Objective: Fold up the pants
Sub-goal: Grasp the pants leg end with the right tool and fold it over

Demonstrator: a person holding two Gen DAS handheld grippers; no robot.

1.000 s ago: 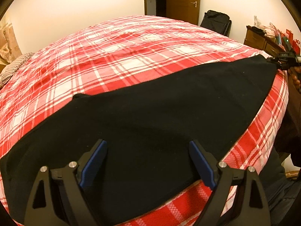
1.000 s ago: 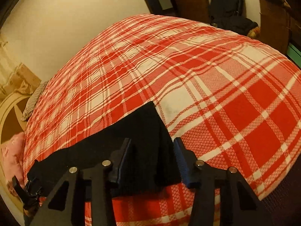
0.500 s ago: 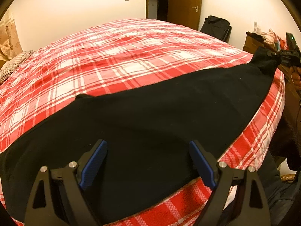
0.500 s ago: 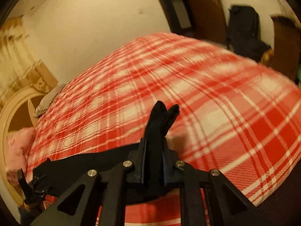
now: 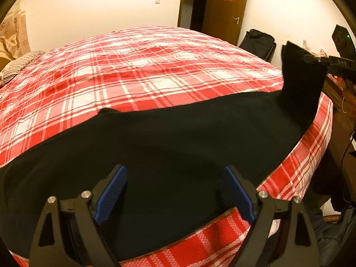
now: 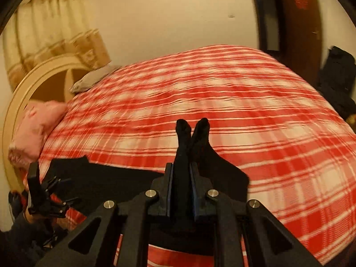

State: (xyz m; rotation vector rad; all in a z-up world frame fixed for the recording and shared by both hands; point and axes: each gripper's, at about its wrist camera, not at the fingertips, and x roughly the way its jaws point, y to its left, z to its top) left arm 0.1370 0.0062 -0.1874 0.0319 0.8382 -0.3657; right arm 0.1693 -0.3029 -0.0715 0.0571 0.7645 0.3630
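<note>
The right gripper [image 6: 181, 173], which was open around the hem of the black pants [image 5: 178, 146], is now clamping that hem. It is lifting the cloth off the plaid bedspread [image 5: 138, 66] and carrying it across toward the headboard end.

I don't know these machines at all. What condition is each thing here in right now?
Black fabric pants: spread along the bed's near edge, one end lifted.
Right gripper: shut on that lifted end.
Left gripper: open above the pants, holding nothing.
Red-and-white plaid bedspread: lying flat.
Brown wooden door: ajar.
</note>
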